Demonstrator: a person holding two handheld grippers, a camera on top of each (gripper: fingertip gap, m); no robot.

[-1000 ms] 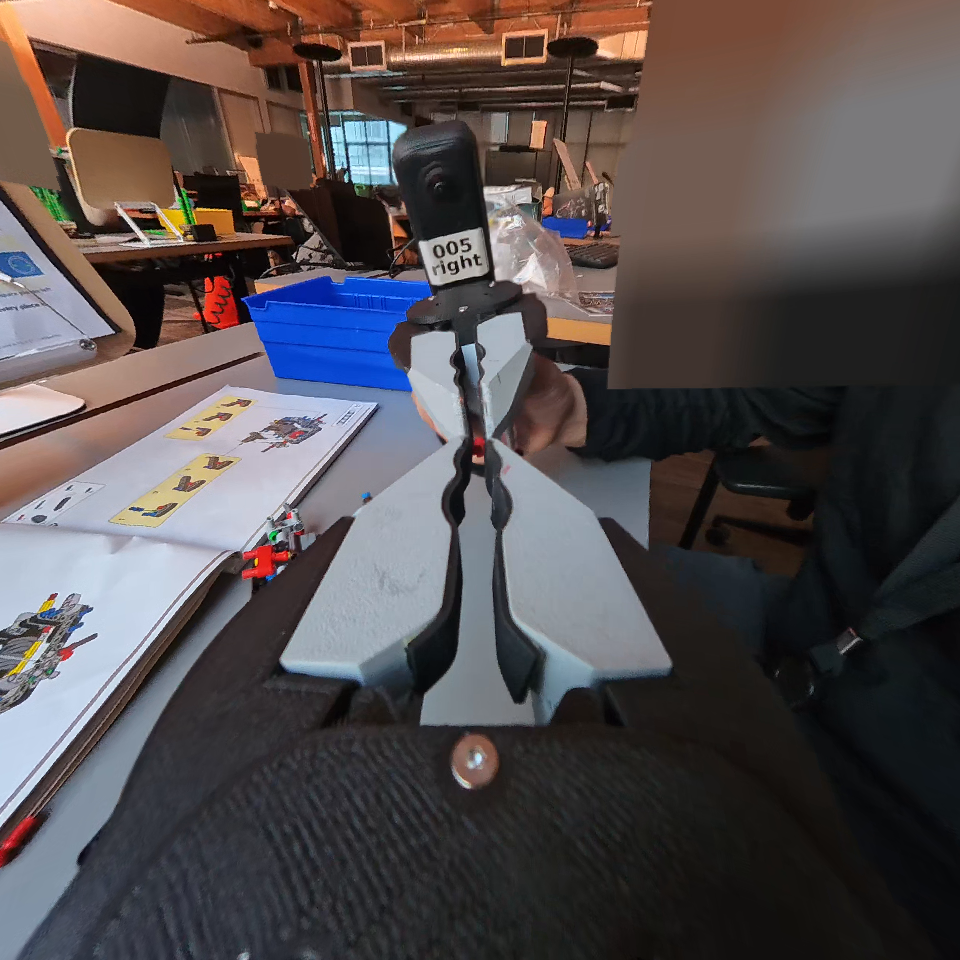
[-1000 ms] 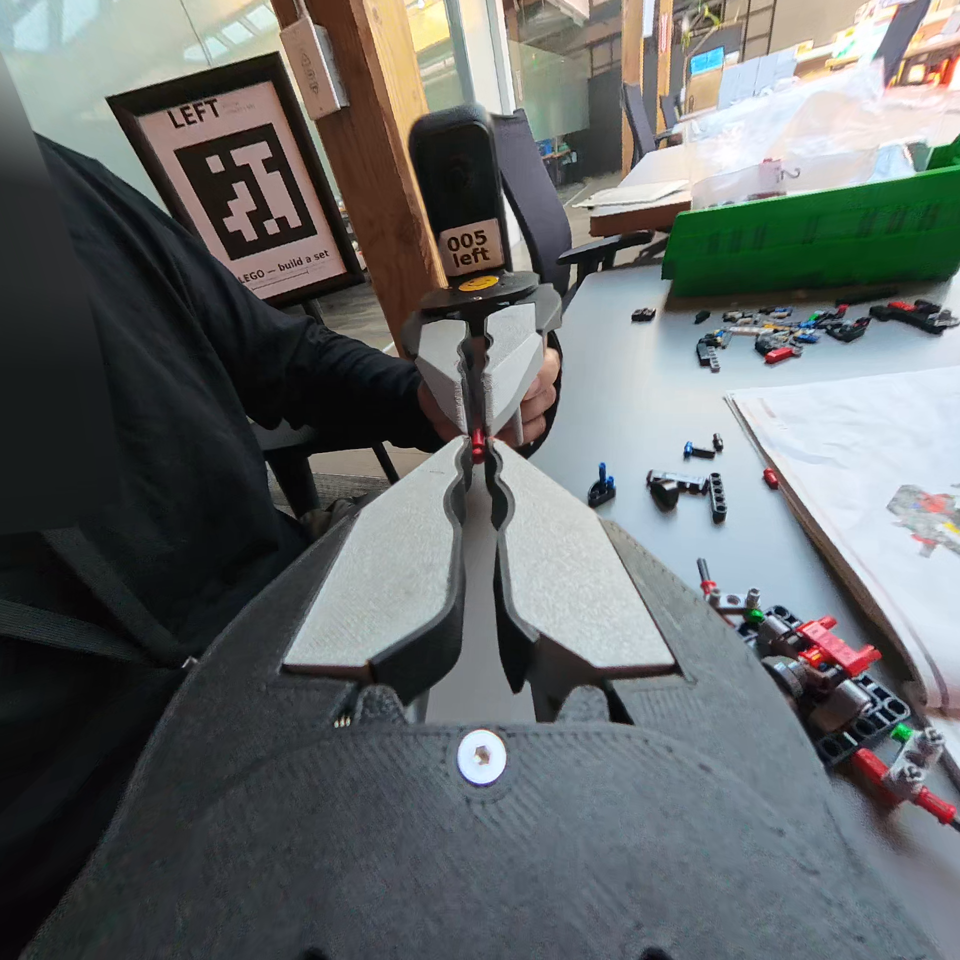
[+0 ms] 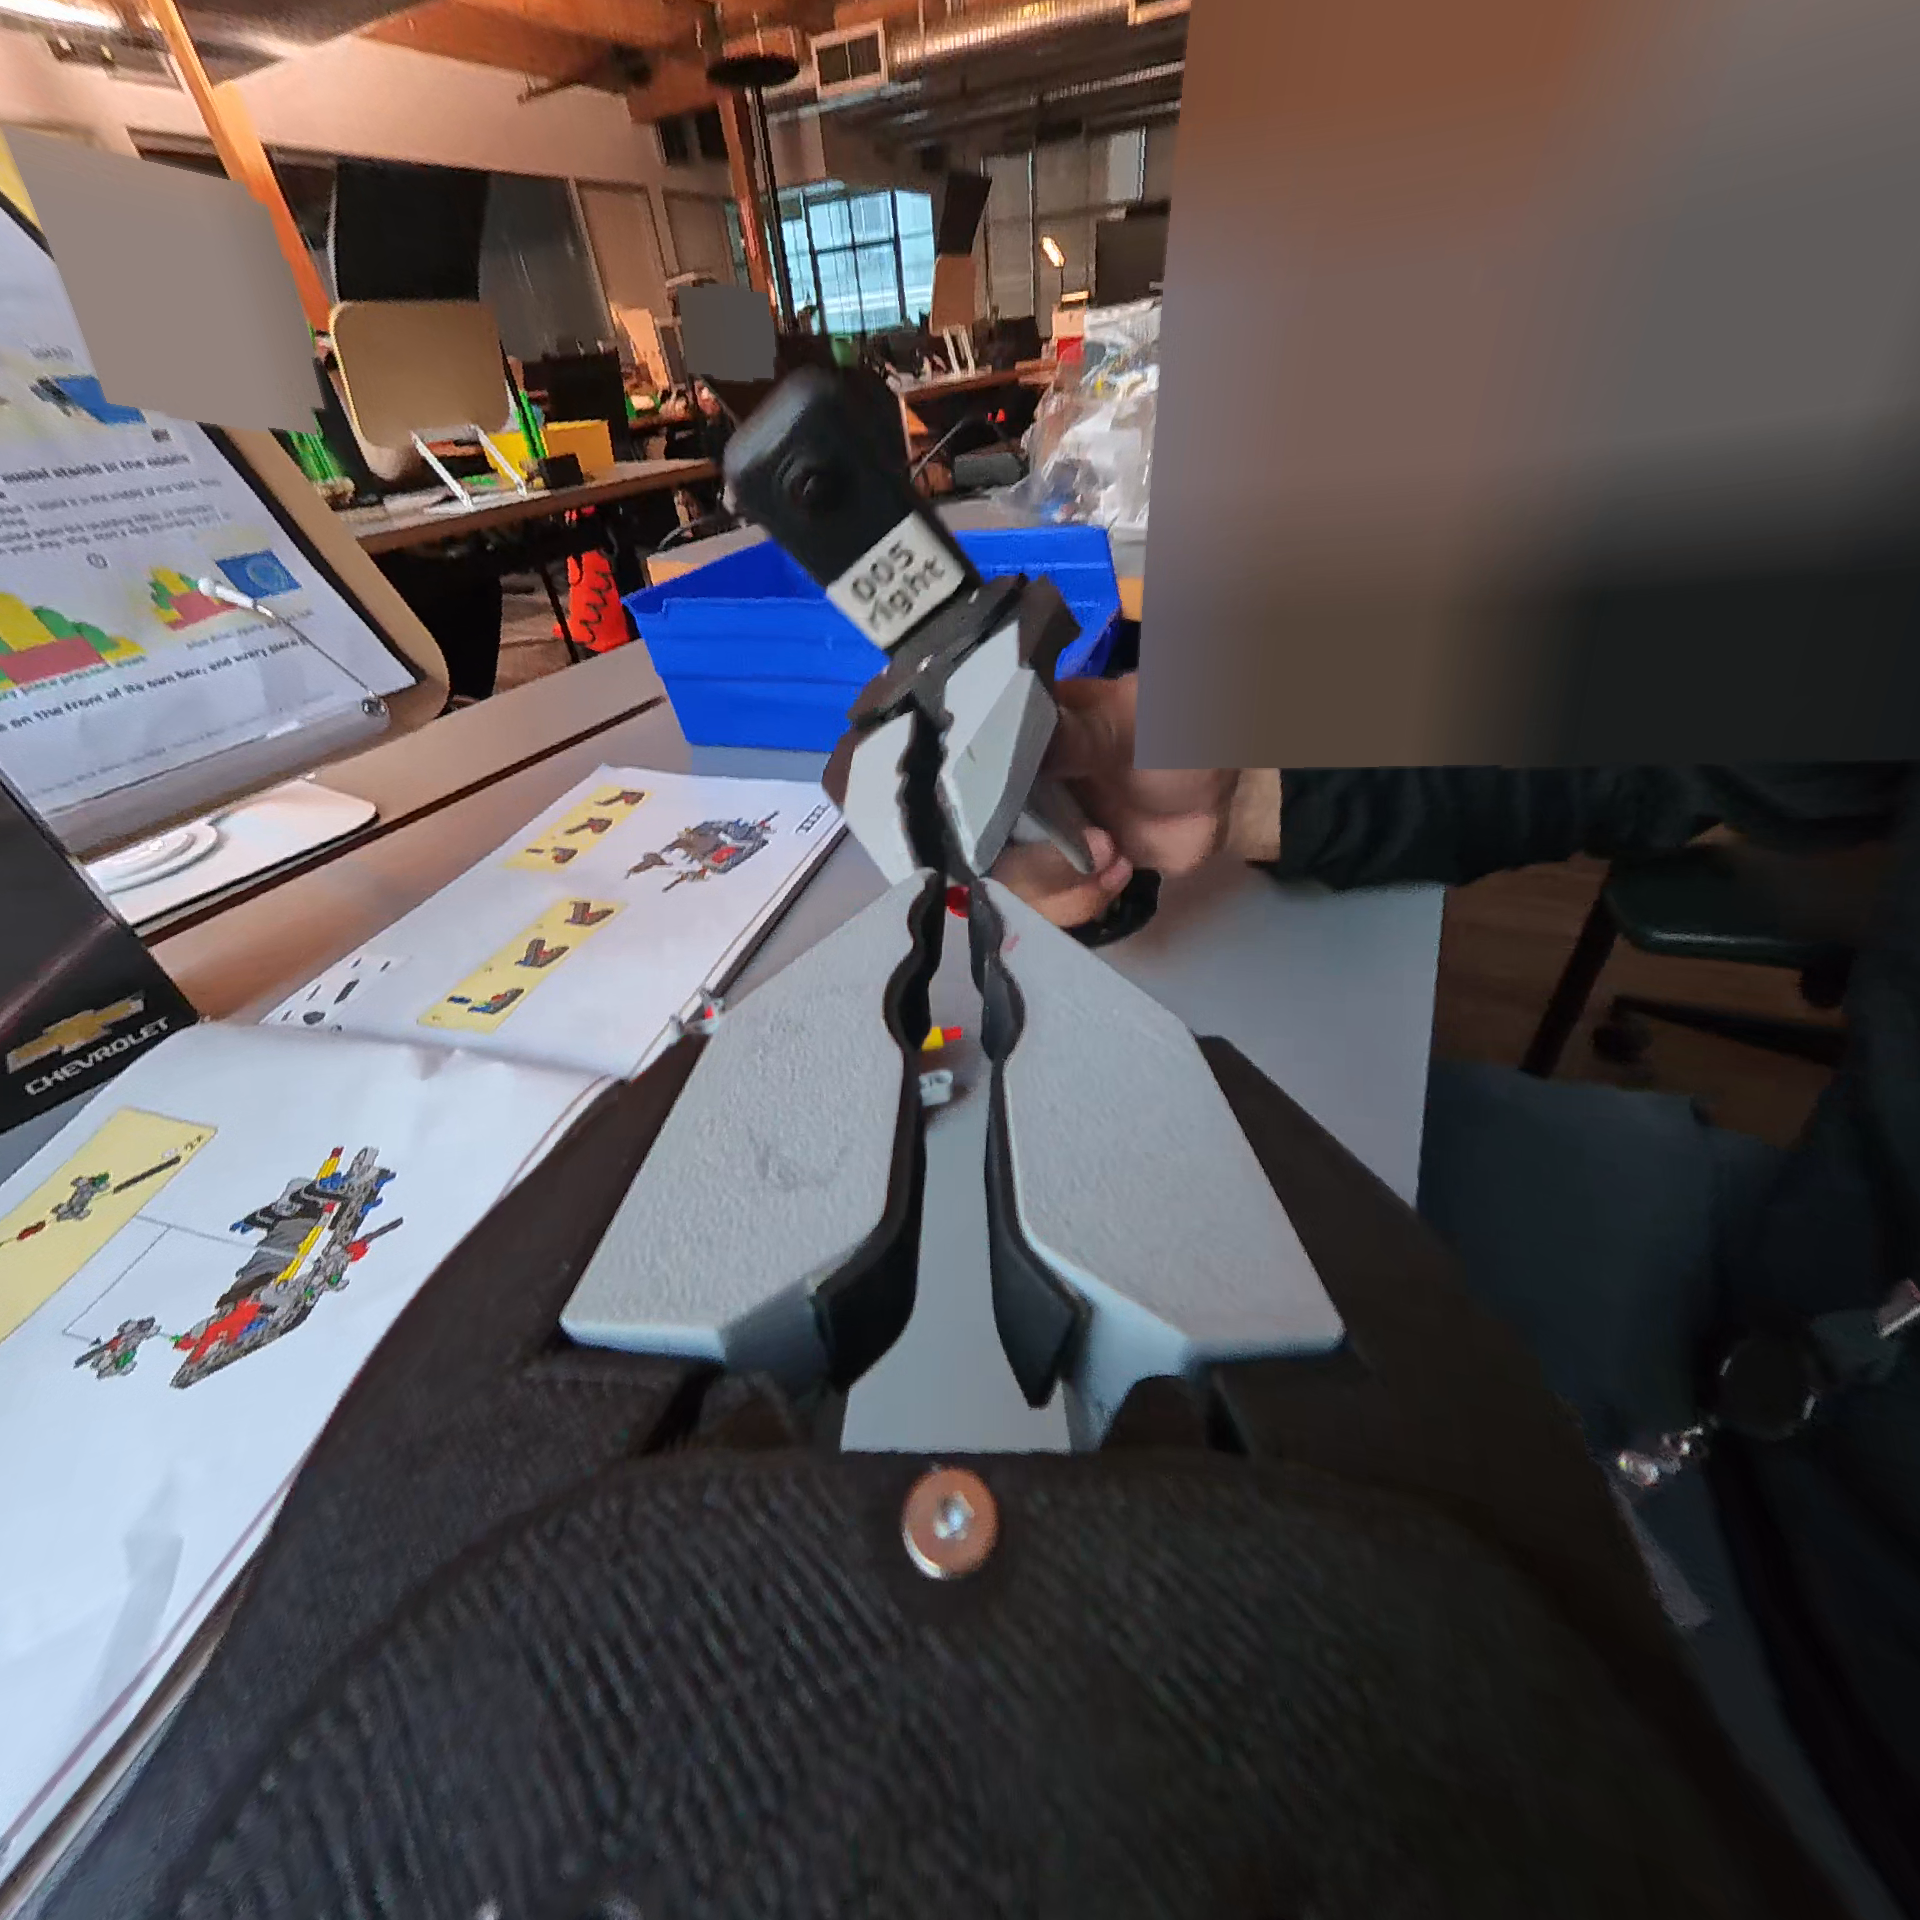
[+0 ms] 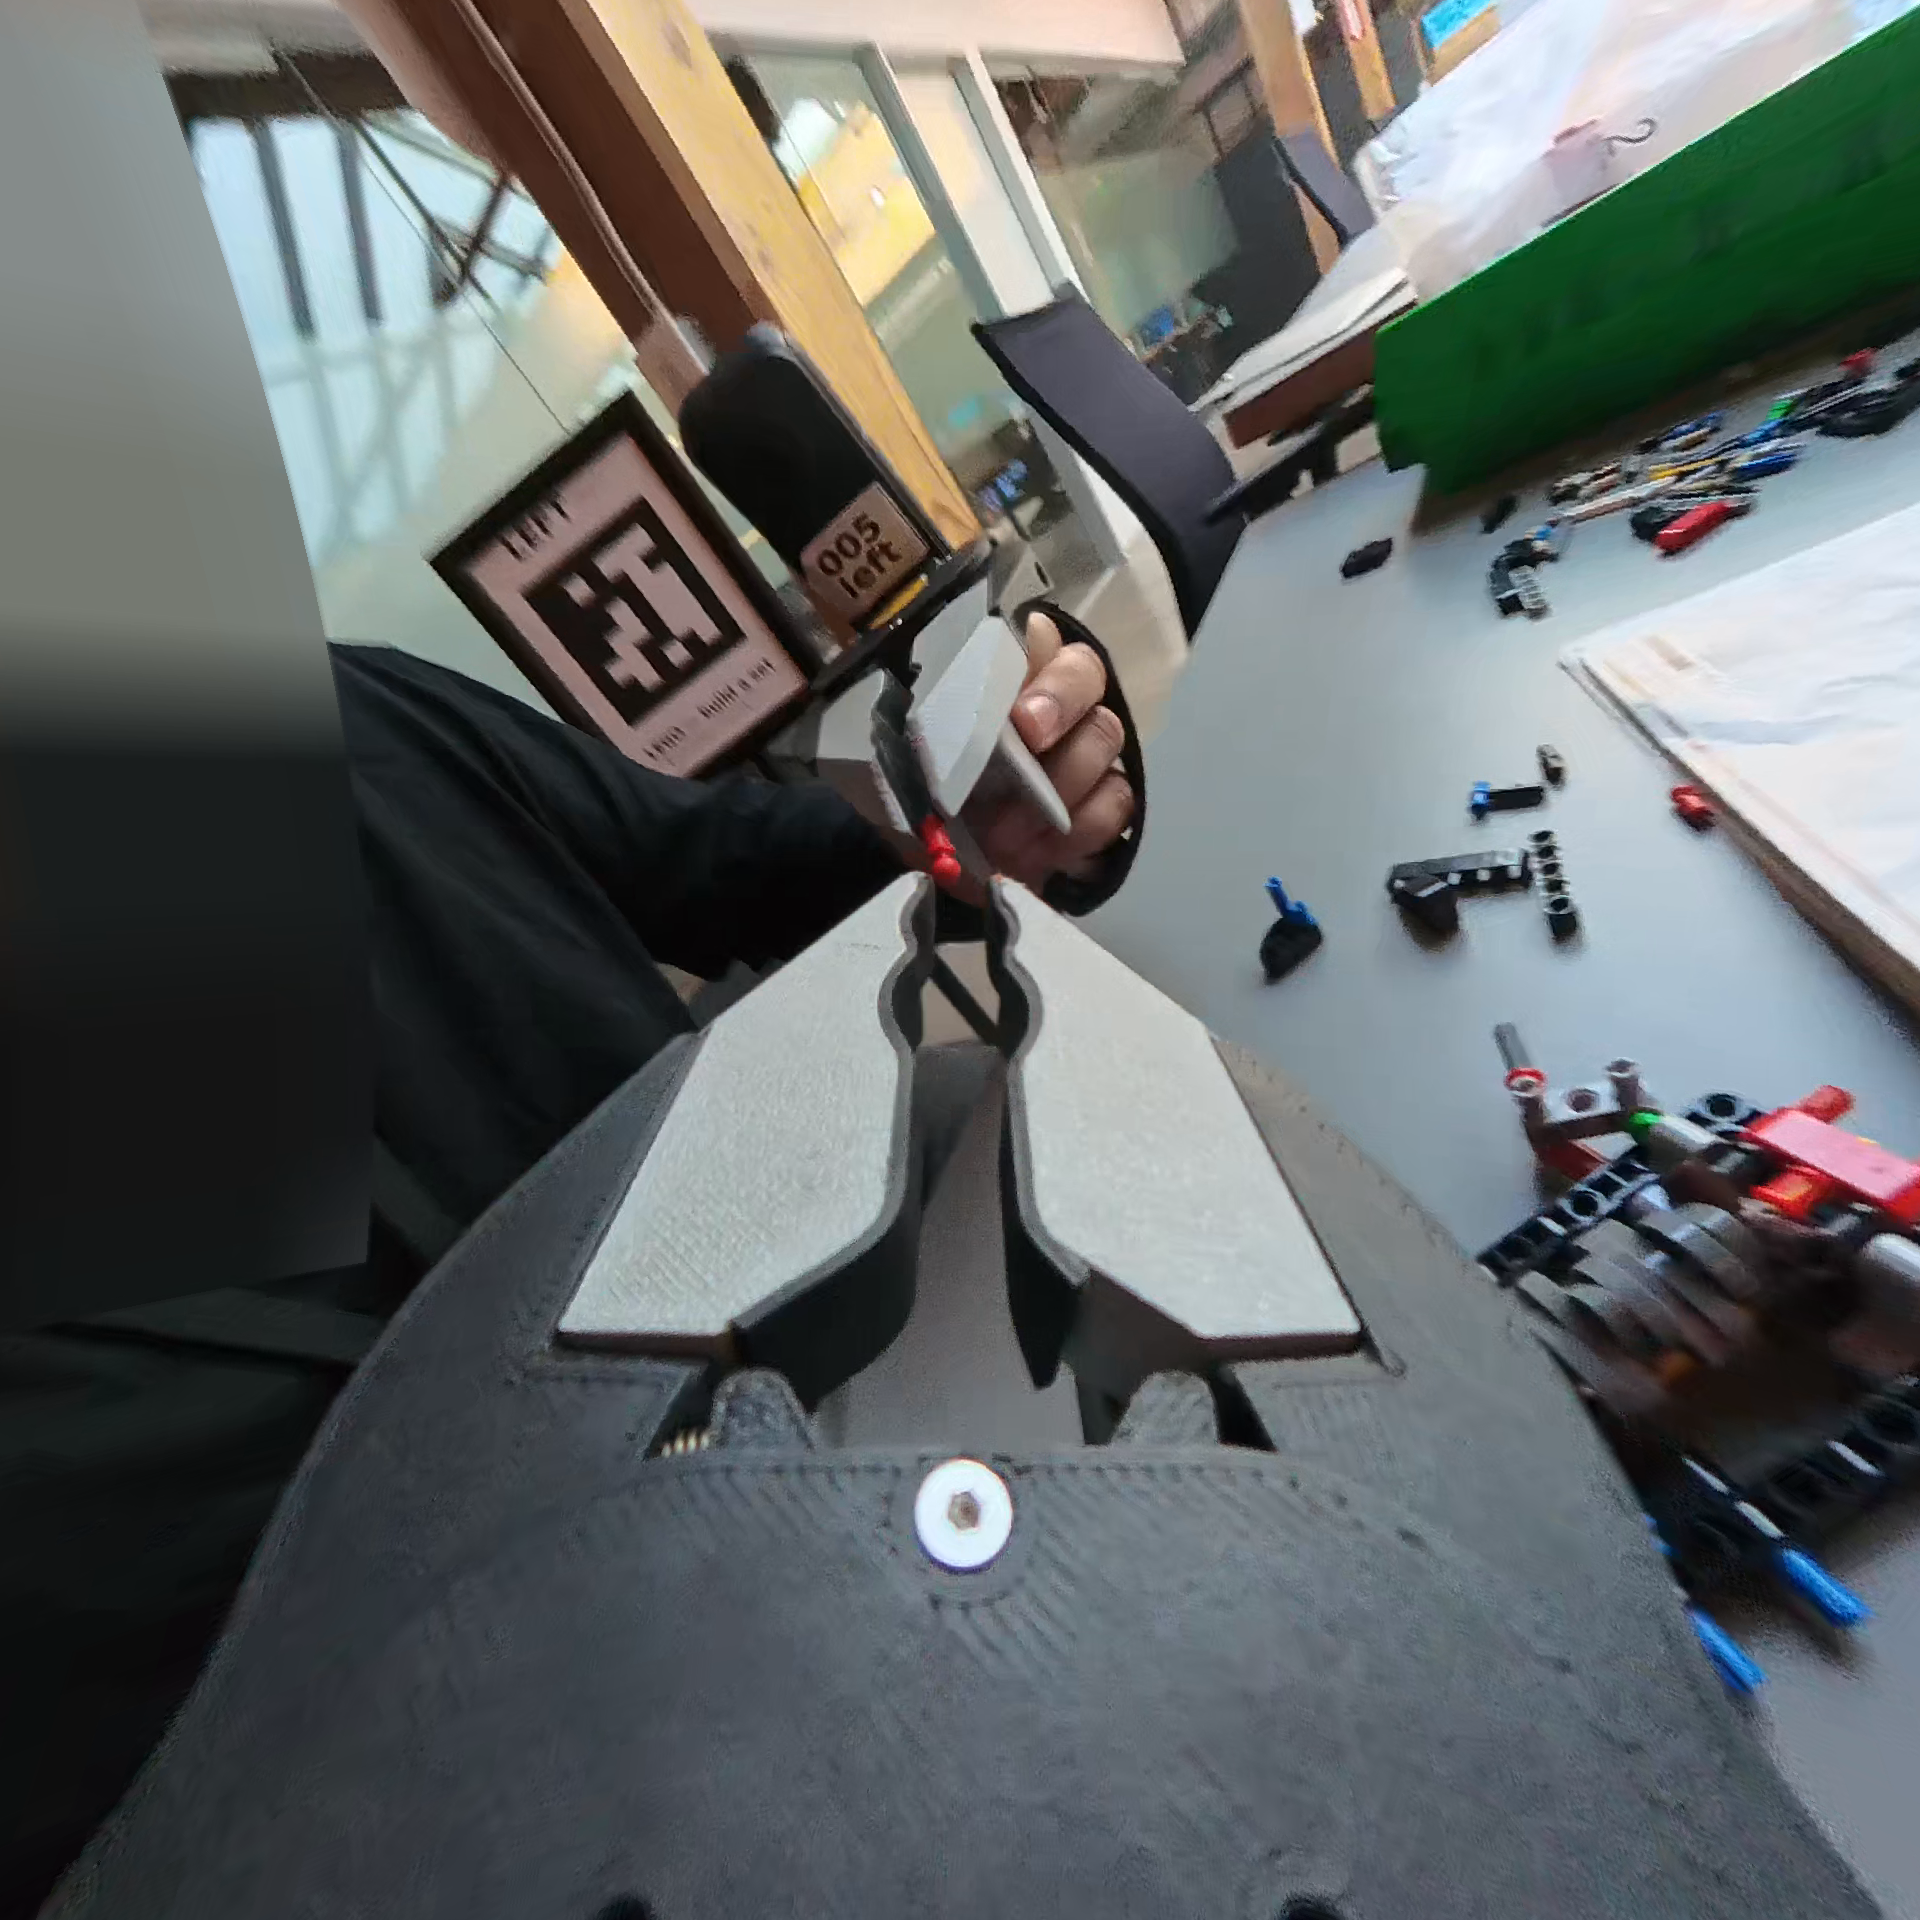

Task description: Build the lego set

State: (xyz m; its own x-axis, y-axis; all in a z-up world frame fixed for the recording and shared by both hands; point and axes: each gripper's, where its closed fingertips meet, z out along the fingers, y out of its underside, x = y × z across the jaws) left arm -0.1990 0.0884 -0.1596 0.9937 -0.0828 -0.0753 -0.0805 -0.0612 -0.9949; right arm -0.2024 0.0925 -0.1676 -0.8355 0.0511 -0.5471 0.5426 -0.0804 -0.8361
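My left gripper [image 3: 953,906] and right gripper [image 4: 961,888] meet tip to tip above the table's near edge. The left gripper, seen from the right wrist view [image 4: 928,819], is shut on a small red piece [image 4: 940,847] that sticks out of its tips; the piece also shows in the left wrist view [image 3: 956,897]. A thin black axle [image 4: 961,997] lies slanted between the right gripper's nearly closed fingers. The right gripper [image 3: 948,878] leans to the right. The partly built model [image 4: 1714,1195], black, grey and red, lies on the table to the right.
The open instruction booklet [image 3: 312,1195] lies on the grey table [image 4: 1351,675]. Loose pieces [image 4: 1486,883] lie near it, with several more [image 4: 1662,488] before a green bin [image 4: 1662,281]. A blue bin [image 3: 769,655], a black box [image 3: 62,997] and a sign stand [image 3: 208,582] stand behind. Only a small space, under 4 cm, lies between the two pairs of fingers.
Both grippers have tilted and shifted while staying tip to tip. The right gripper now leans to the right, and the booklet and model sit closer in view.
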